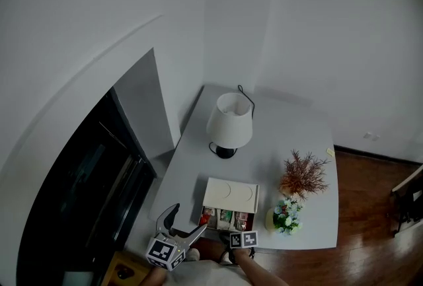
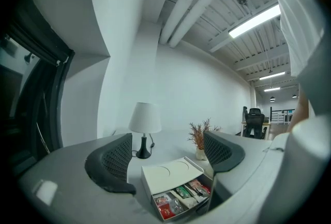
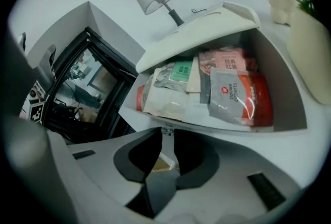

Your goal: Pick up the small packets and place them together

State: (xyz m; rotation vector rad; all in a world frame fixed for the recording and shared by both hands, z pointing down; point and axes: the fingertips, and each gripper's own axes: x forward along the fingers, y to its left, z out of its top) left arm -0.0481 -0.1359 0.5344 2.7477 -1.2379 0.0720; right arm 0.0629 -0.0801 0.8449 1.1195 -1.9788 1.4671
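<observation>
Packets (image 3: 235, 91) are lying in the open drawer (image 3: 232, 128). Right gripper (image 3: 166, 137) is pinching its knob (image 3: 166, 129); left gripper (image 2: 166, 155) is hanging wide open

Left tool (image 2: 165, 158) level, jaws apart, right tool (image 3: 166, 137) angled down, jaws pinched

The box (image 1: 230, 195) sat at the front edge of the tabletop (image 1: 284, 126), with the packets (image 1: 225, 217) in it. The lamp (image 1: 229, 121) stood behind it, and two plants (image 1: 303, 174) stood to its right.
</observation>
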